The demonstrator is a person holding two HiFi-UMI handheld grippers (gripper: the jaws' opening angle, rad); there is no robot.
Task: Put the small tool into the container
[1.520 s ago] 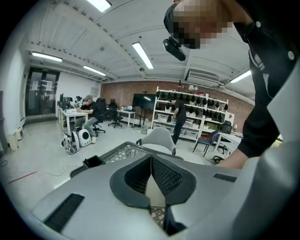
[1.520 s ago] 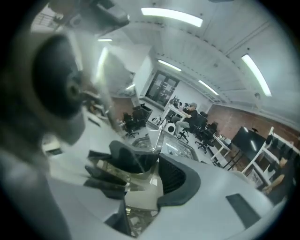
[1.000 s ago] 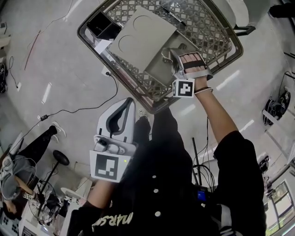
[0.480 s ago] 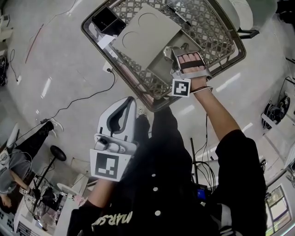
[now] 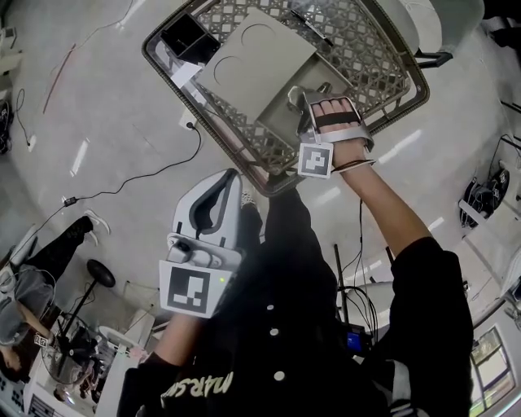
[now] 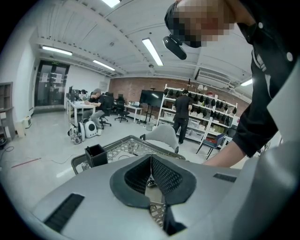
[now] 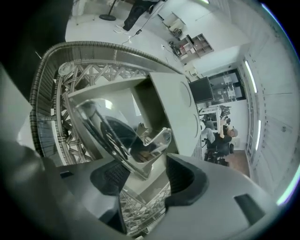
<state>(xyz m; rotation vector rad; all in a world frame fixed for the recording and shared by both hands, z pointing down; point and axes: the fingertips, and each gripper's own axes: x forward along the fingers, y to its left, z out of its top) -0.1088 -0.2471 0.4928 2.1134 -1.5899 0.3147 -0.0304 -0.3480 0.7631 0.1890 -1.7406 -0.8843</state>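
The small tool is a shiny metal piece lying inside the grey wire basket, beside a flat grey box. My right gripper reaches into the basket over it. In the right gripper view the tool sits between the pads, close to the left one and clear of the right one; the jaws of my right gripper are opening. My left gripper hangs outside the basket's near rim, shut with nothing in it; its pads meet in the left gripper view.
A black open box stands in the basket's far left corner. A black cable trails over the pale floor at the left. A grey chair stands behind the basket. A person sits at the lower left.
My right gripper has shifted slightly toward the basket's near rim. The left gripper has stayed where it was.
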